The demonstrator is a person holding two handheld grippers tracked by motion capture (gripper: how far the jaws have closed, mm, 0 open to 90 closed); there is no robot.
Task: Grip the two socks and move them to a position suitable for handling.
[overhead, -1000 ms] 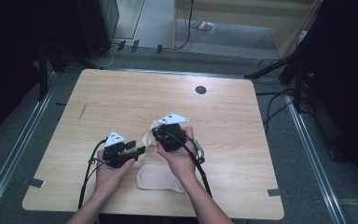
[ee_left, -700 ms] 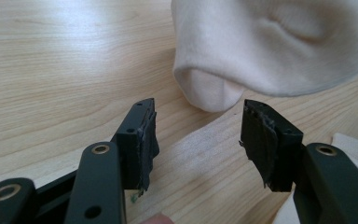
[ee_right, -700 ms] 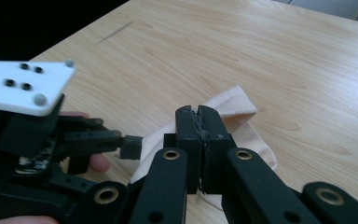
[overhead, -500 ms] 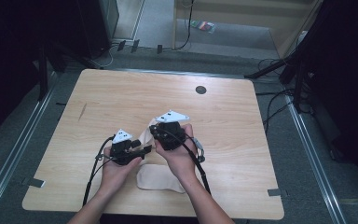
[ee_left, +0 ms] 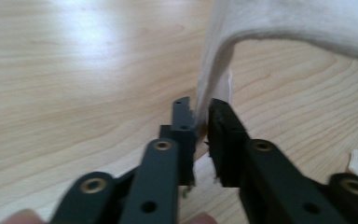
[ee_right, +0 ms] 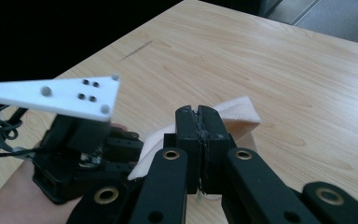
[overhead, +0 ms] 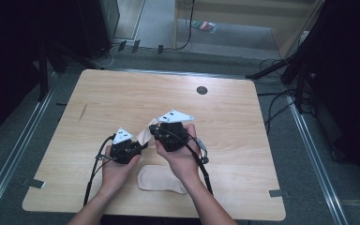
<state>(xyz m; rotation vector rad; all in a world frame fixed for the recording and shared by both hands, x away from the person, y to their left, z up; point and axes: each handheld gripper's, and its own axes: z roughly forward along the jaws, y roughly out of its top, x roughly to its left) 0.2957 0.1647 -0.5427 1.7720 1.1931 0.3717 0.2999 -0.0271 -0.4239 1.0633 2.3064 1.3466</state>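
Left gripper (ee_left: 201,116) jaws have just been closing, now pinched on one edge of the beige sock (ee_left: 279,28); right gripper (ee_right: 202,122) is clamped tight on that sock's other end. Since a second ago the left hand is in closer. Sock hangs between both grippers above the tabletop (overhead: 122,93), near its front edge; likely ready to stretch or fold. High view adds a second sock (overhead: 161,179) flat at the front edge.

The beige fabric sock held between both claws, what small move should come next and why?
Probably draw the claws gently apart to open its cuff. The left claw has just been closing on one edge of the beige fabric sock, and the right claw pinches the other.
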